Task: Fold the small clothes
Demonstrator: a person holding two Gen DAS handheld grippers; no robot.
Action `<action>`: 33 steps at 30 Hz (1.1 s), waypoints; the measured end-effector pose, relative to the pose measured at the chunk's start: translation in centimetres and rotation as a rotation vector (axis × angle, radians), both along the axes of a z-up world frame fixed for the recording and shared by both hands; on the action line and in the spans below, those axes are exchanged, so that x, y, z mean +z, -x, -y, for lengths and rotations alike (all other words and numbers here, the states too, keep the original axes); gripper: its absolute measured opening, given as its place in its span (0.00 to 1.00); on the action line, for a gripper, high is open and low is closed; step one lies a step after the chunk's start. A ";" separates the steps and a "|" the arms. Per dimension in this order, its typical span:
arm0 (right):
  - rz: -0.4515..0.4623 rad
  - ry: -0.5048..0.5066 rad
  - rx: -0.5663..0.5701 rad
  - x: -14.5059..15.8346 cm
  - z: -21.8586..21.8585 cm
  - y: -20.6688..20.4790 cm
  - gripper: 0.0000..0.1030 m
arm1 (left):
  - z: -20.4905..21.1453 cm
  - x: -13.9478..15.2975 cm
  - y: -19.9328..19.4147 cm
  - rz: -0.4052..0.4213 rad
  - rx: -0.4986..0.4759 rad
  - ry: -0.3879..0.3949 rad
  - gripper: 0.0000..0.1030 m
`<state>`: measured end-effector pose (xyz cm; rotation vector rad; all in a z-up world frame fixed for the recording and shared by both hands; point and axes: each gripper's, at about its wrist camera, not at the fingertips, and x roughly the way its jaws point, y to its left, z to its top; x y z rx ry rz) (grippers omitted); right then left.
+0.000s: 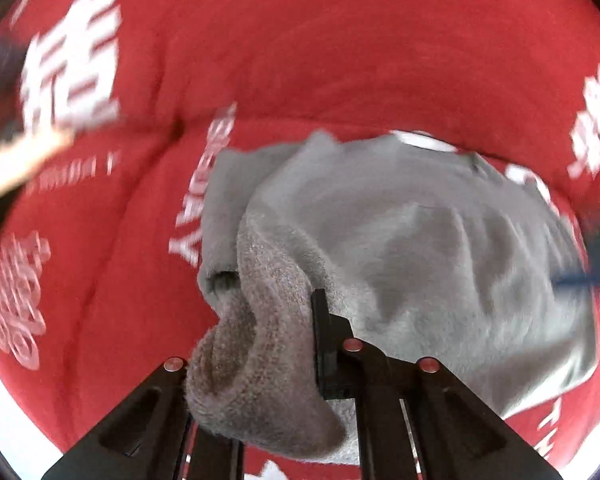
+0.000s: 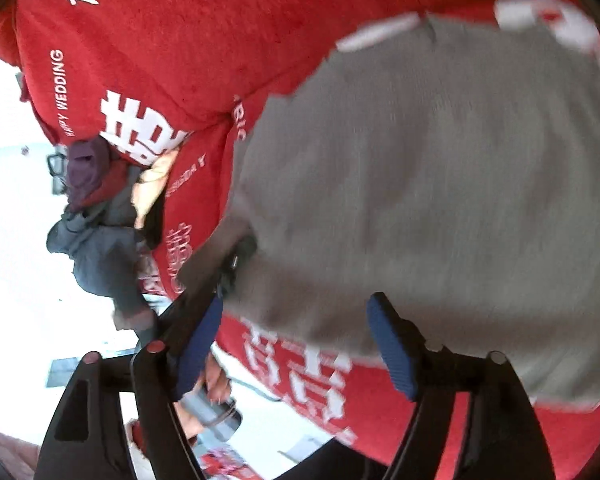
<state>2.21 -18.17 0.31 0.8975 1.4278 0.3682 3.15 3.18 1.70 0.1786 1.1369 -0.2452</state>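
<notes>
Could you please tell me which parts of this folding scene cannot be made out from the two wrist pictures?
- Left wrist view: the gray garment bunches over the left gripper, hiding one finger, so the grip is unclear.
- Left wrist view: the red cover print is motion-blurred.
- Right wrist view: the garment's shape is smeared and cut off at the right edge.
- Right wrist view: the right gripper is open, with blue fingers.

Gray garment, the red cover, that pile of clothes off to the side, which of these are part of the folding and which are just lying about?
In the job:
- gray garment
- left gripper, shut on the garment's thick edge
- right gripper, open over the garment

Lying about:
- red printed cover, the surface underneath
- dark clothes pile at the cover's edge
</notes>
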 end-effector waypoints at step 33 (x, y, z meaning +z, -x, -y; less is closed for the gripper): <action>-0.051 0.080 0.500 -4.3 -13.3 -18.4 0.17 | 4.0 5.3 1.6 0.159 -0.256 -0.019 0.11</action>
